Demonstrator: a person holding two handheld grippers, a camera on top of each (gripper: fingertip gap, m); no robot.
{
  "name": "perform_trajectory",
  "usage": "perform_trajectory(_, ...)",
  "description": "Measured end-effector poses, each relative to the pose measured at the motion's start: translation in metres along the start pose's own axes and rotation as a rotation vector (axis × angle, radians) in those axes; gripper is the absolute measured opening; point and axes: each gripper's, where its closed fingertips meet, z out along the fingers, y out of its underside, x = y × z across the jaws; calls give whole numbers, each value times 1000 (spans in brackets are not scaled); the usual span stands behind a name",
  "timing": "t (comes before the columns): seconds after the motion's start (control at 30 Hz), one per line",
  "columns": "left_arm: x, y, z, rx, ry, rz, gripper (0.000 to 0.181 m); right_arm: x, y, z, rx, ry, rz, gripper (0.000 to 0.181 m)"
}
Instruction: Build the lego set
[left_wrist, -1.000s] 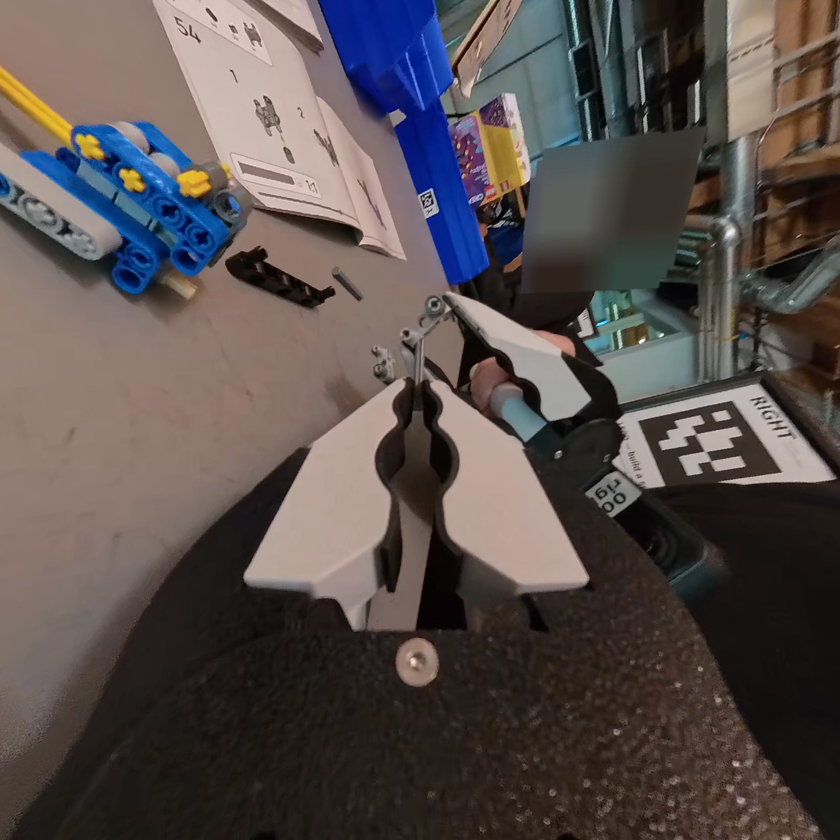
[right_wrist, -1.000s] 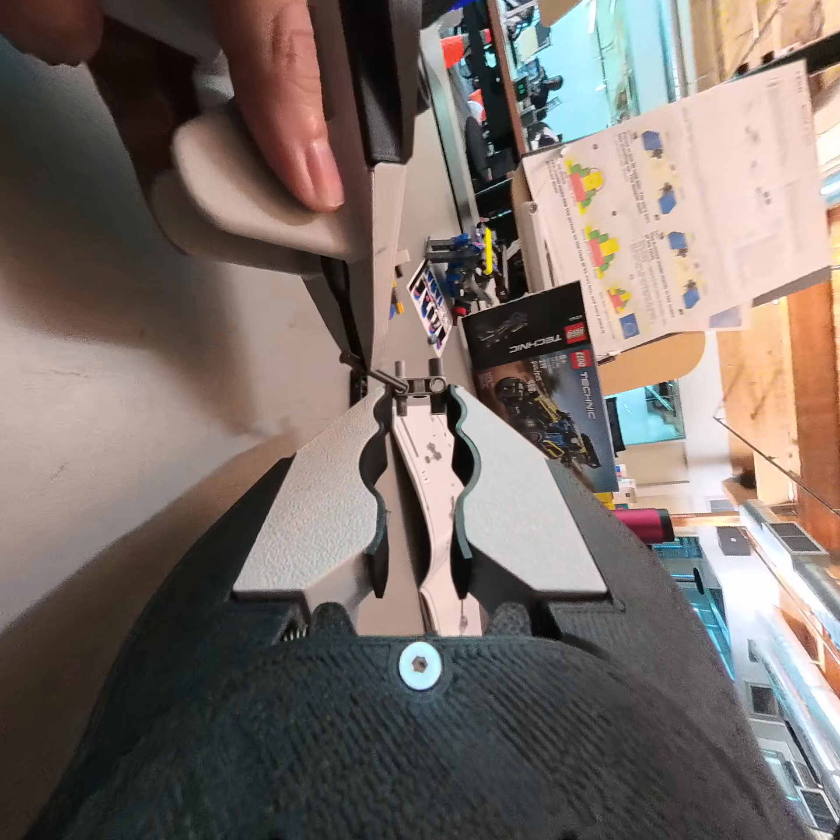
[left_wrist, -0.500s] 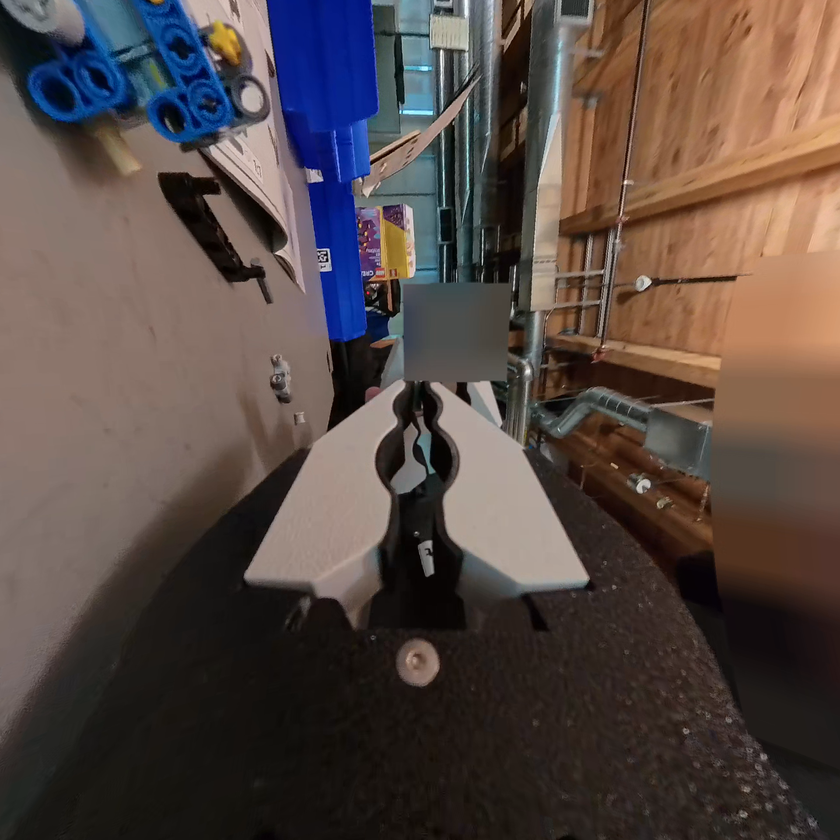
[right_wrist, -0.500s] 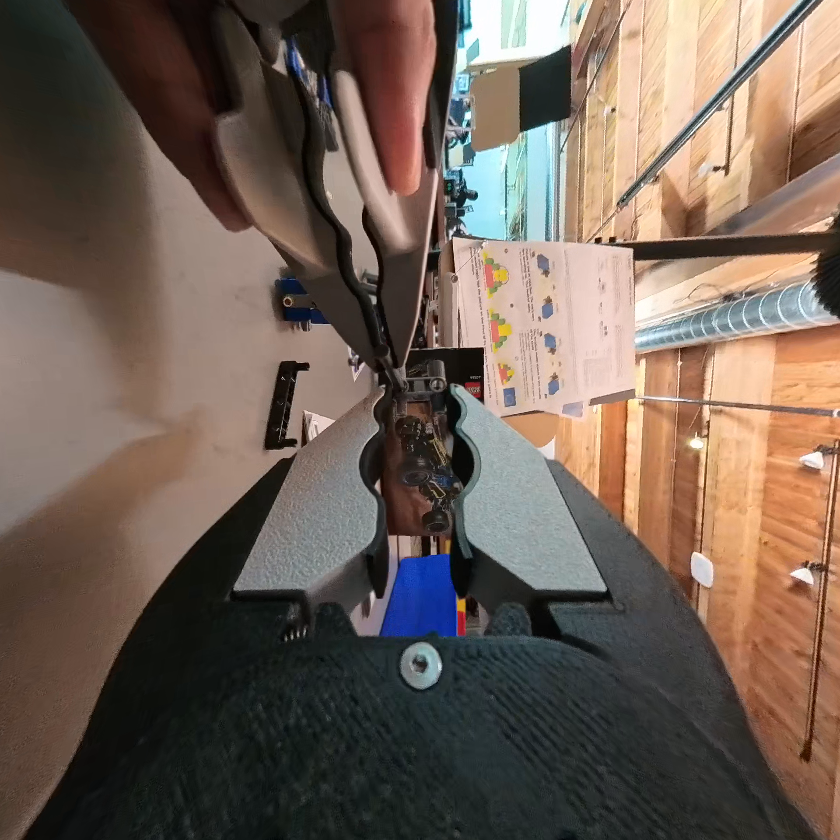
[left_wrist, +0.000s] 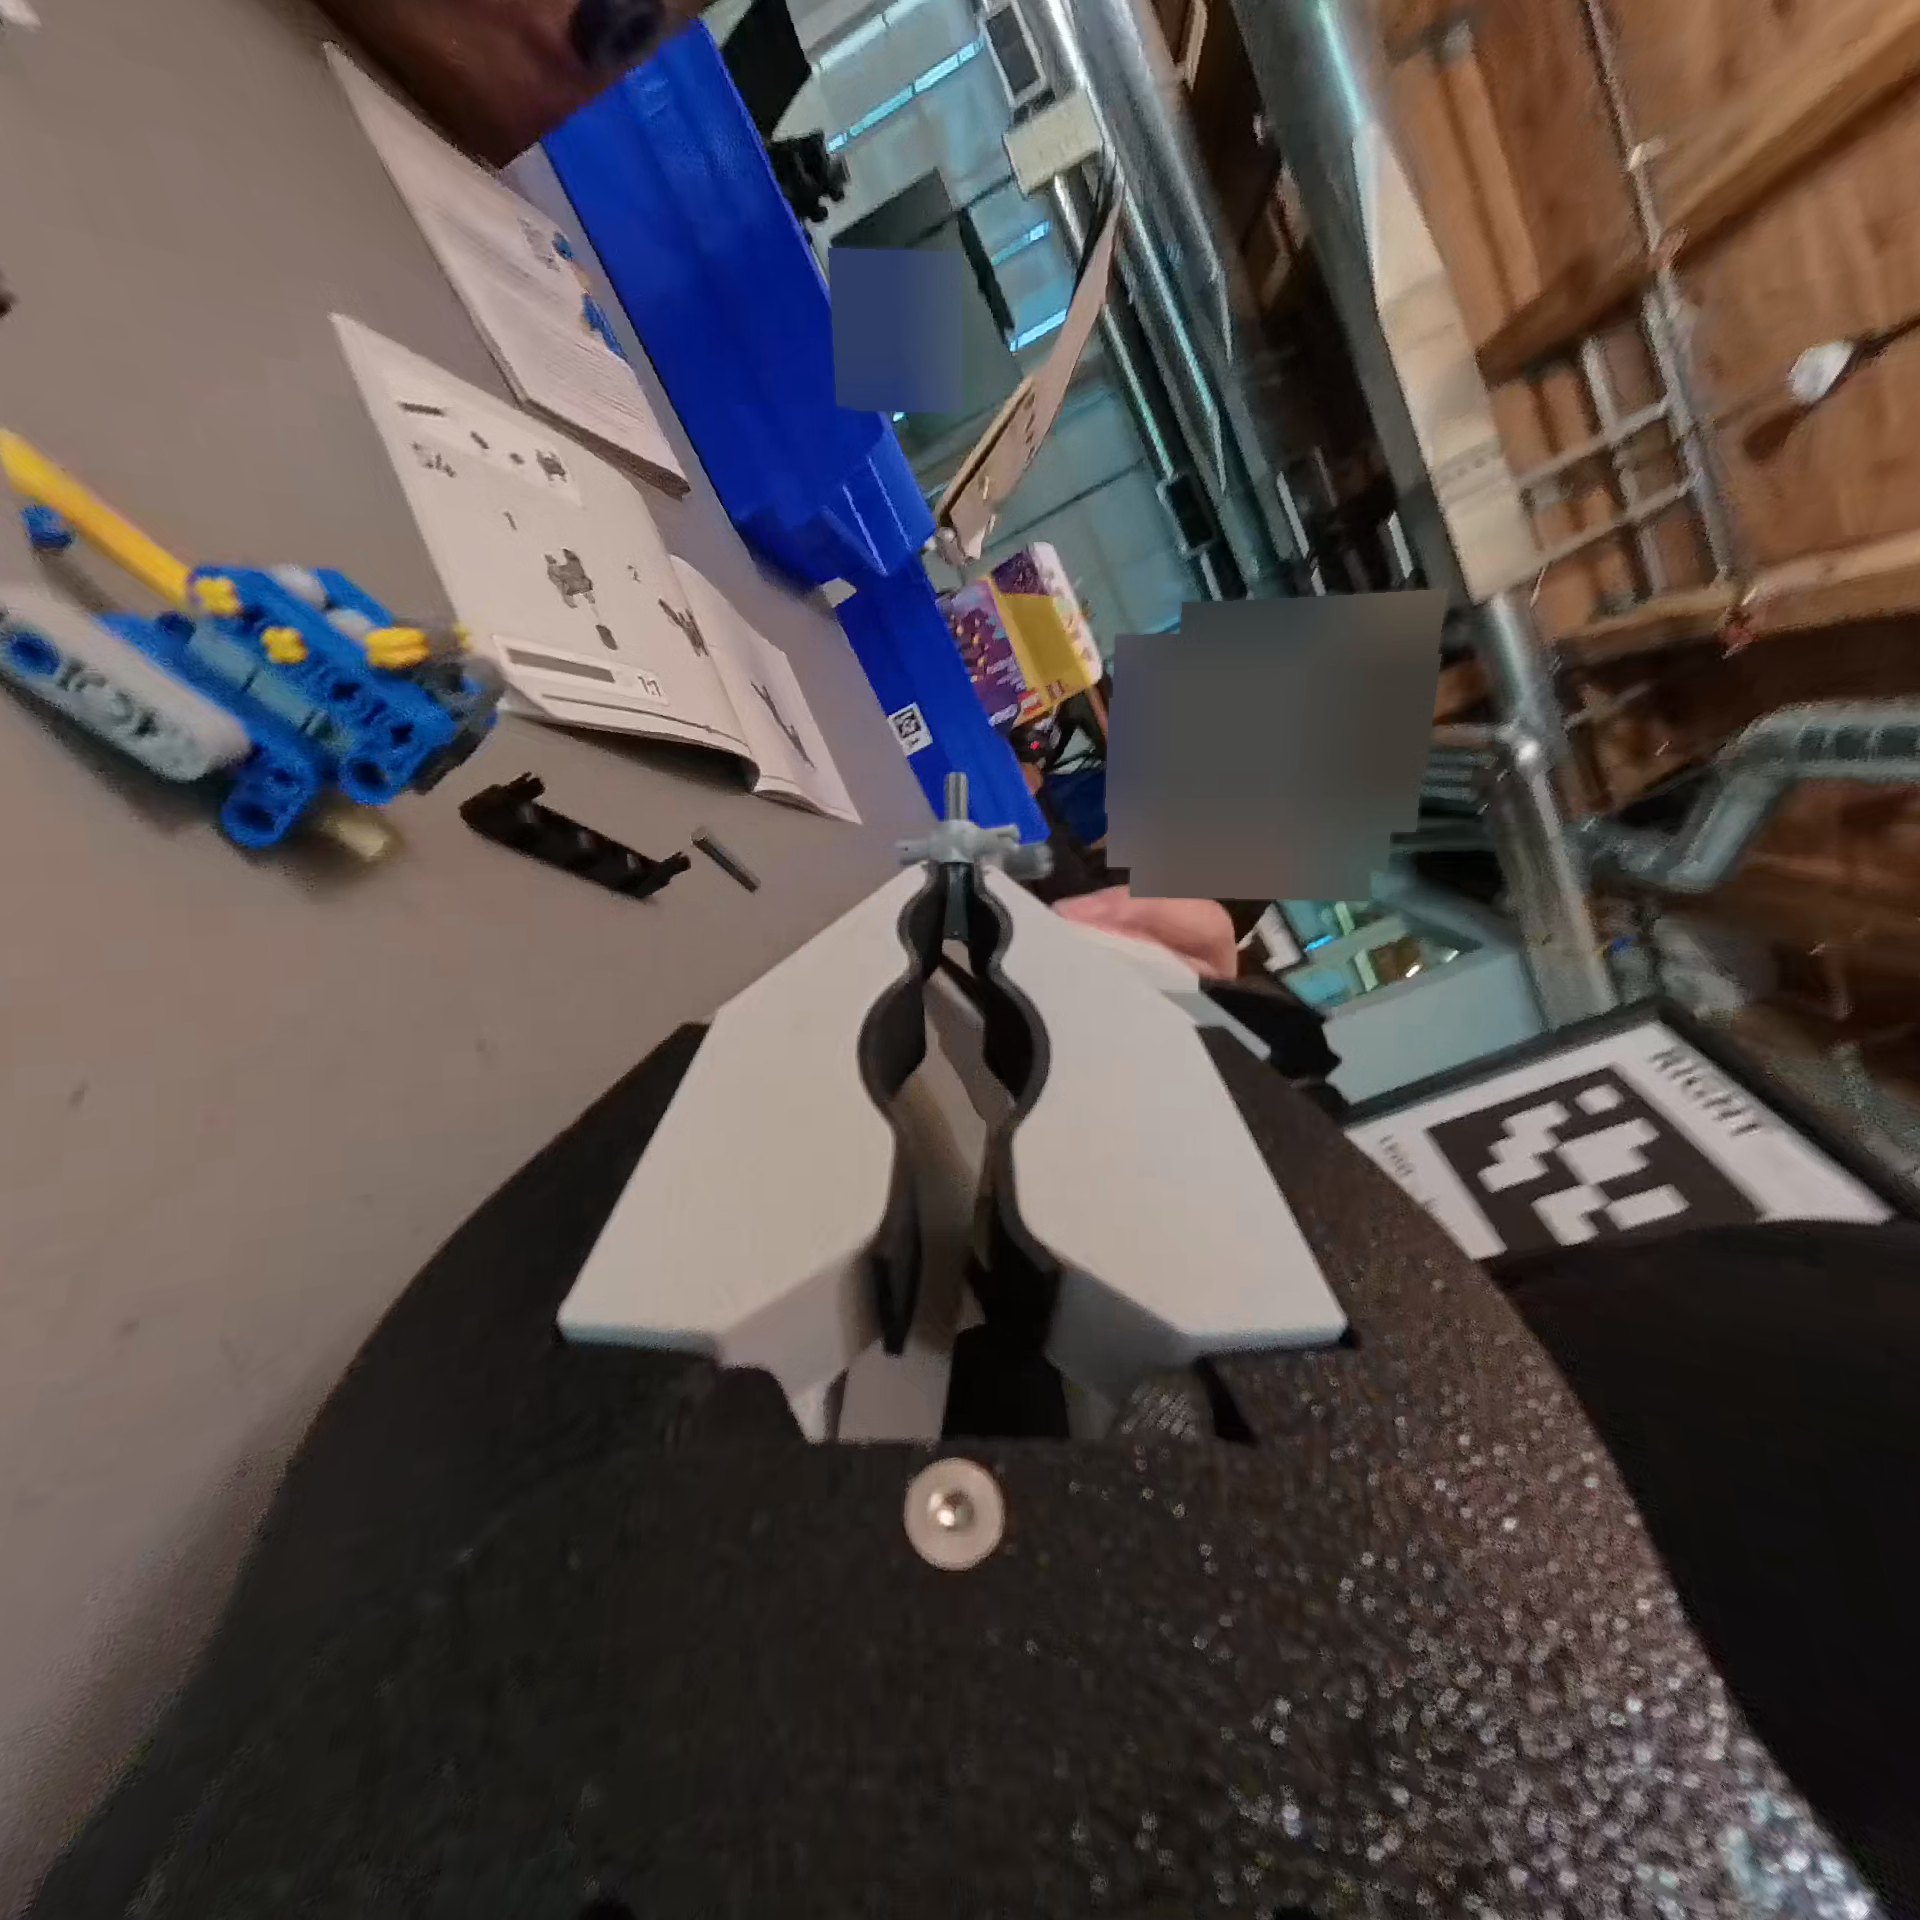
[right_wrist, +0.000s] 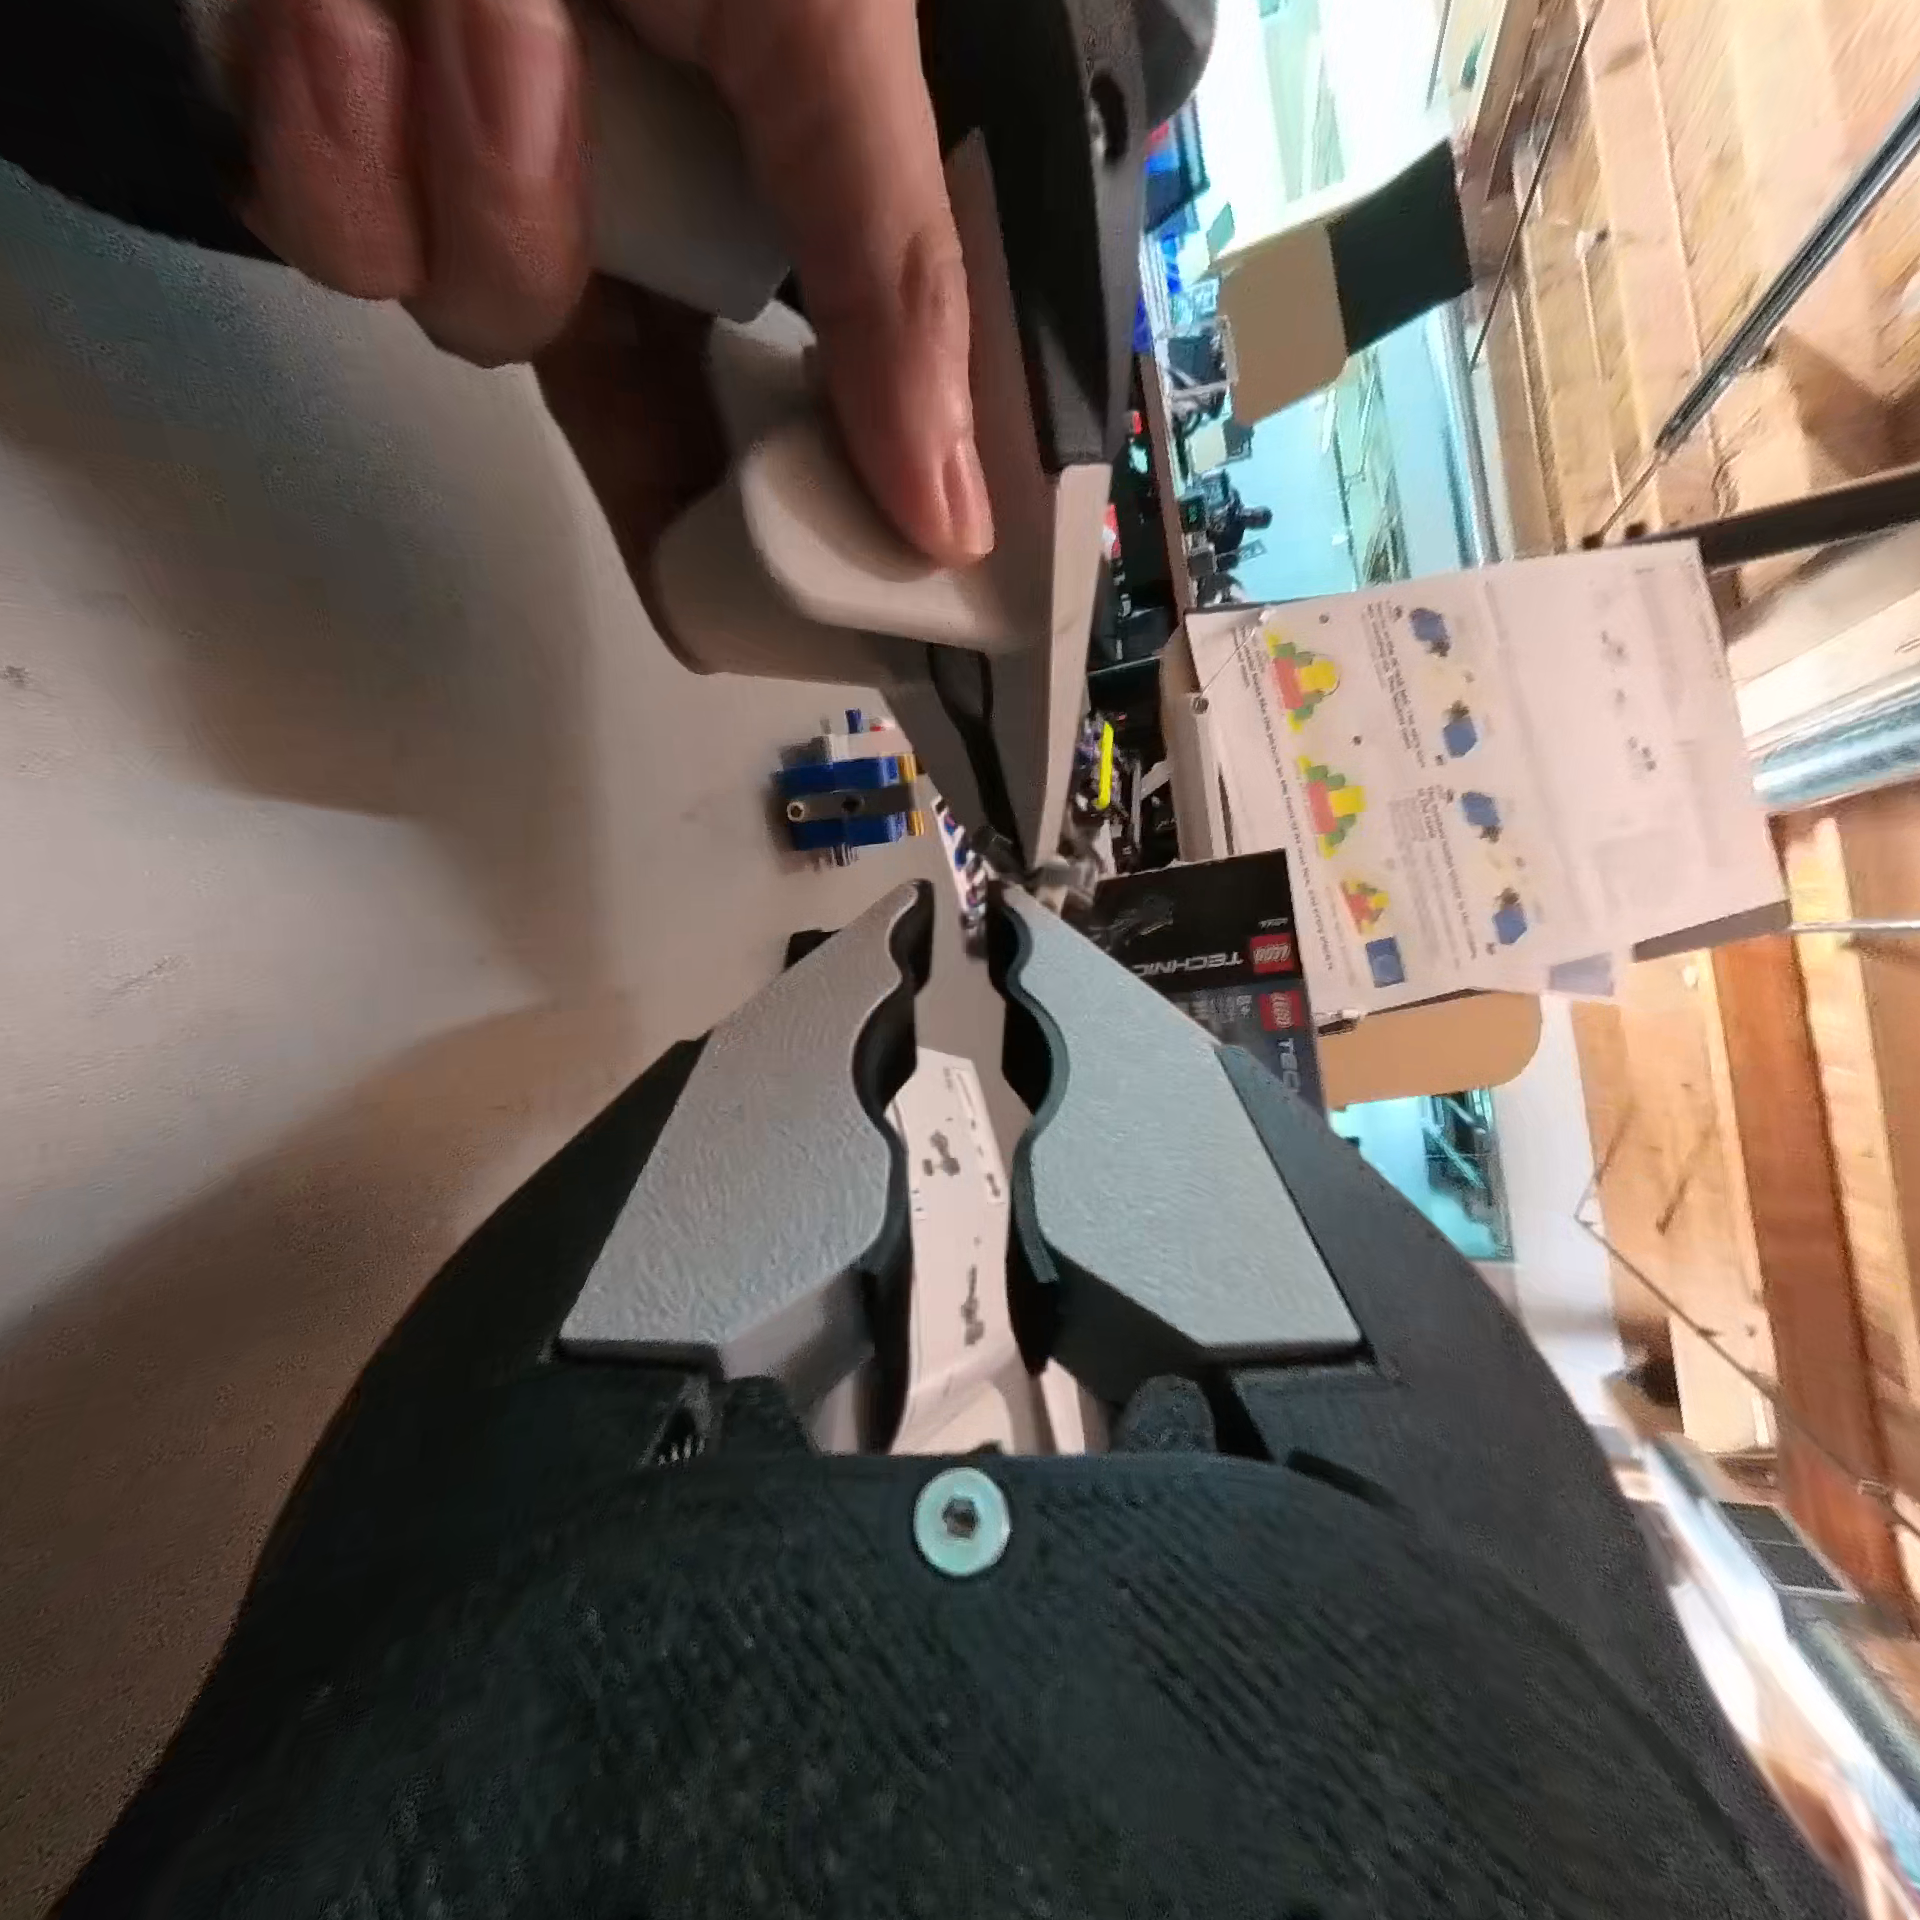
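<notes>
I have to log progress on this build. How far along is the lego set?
Done: a blue and grey assembly sits built on the table. In hand: the left gripper pinches a small grey connector; the right gripper is open. Left: a black beam and dark pin lie loose.

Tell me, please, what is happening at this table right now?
A person is building a Lego set with two handheld grippers. The left gripper is shut on a small grey connector piece, held above the table. The right gripper is open and empty beside it. A part-built blue model, a black beam and open instructions lie on the table.
</notes>
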Motion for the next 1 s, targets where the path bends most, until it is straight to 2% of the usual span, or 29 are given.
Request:
perform_trajectory(0.07,0,3,2,-39,-39,126,1,-6,-7,-3,64,-61,79,9)
perform_trajectory(0.1,1,2,2,-42,-50,172,1,-1,-14,-7,112,-63,161,13)
perform_trajectory(0.2,-2,0,1,-64,-81,269,1,17,-26,-23,258,-66,433,7)
perform_trajectory(0.27,-2,1,0,-73,-81,338,1,30,-10,-23,226,-40,606,14)
perform_trajectory(0.37,6,2,2,-82,-43,407,1,20,7,-13,140,-144,734,34)
perform_trajectory(0.43,15,4,4,-99,11,413,1,14,13,-9,99,-165,726,38)
perform_trajectory(0.57,26,9,6,-137,101,399,1,7,15,-5,62,-154,633,21)
perform_trajectory(0.7,31,13,6,-166,169,354,1,11,14,-6,68,-89,559,16)
perform_trajectory(0.8,29,9,5,-154,179,319,1,16,14,-10,75,-36,537,11)
perform_trajectory(0.87,28,8,5,-160,183,310,1,21,16,-12,67,-2,537,0)
perform_trajectory(1.0,26,7,5,-171,179,317,1,21,18,-14,38,7,484,0)
